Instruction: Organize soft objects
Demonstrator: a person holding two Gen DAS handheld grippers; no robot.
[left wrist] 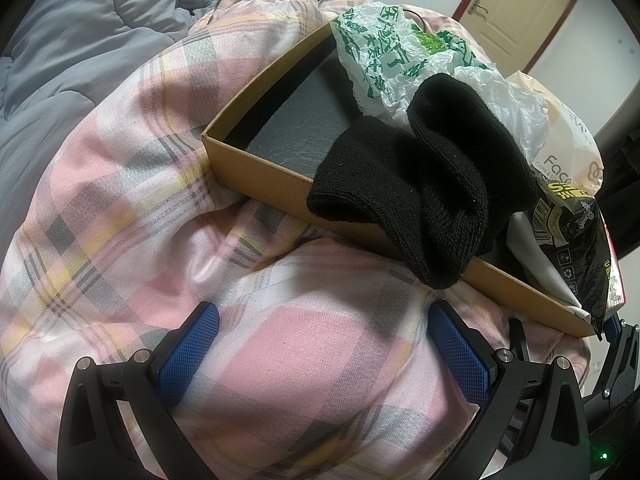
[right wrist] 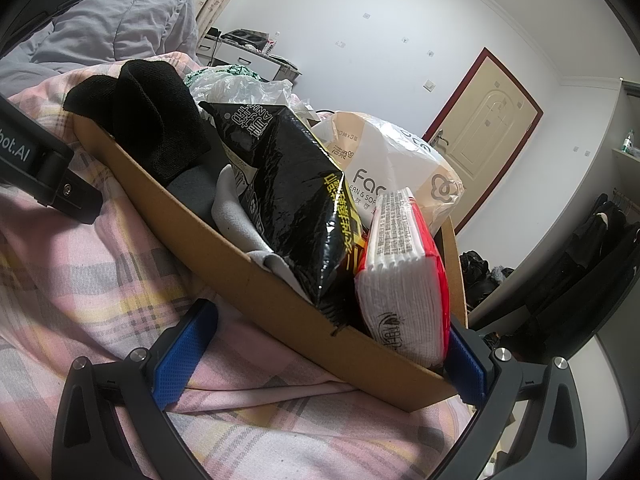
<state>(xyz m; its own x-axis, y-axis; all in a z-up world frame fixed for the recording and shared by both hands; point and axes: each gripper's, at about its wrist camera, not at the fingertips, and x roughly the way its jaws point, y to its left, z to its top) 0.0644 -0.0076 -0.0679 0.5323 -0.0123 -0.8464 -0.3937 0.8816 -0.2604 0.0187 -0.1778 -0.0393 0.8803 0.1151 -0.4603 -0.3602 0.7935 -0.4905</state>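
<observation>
Hovering low over the pink plaid quilt (left wrist: 304,352), the left gripper (left wrist: 324,356) has its blue-padded fingers (left wrist: 188,356) spread wide with only bedding between them. Over on the other side, the right gripper (right wrist: 332,356) is spread just as wide, and the near corner of the cardboard box (right wrist: 256,276) sits between its pads; the right-hand pad is tucked in beside that corner, though whether it touches the card is hard to tell. Nothing is pinched in either one.

Just beyond the left gripper, the shallow box lies on the quilt, tilted, and a black knit sock (left wrist: 432,192) is draped over its near wall, one end dangling outside towards the quilt. From the right wrist view the same sock bunches at the box's far left end. Nearest the right gripper stands a red-and-white tissue pack (right wrist: 404,280), on edge in the corner. Leaning against it is a glossy black packet (right wrist: 296,208) with yellow lettering, and a grey cloth (right wrist: 236,216) lies under that. Behind them sits a beige tissue bag (right wrist: 400,160), and further back a crumpled green-printed plastic bag (left wrist: 384,56). The far left of the box shows bare dark lining.

Beyond the box, a grey duvet (left wrist: 80,40) is heaped up, and a cream door (right wrist: 480,136) stands in the white wall.
</observation>
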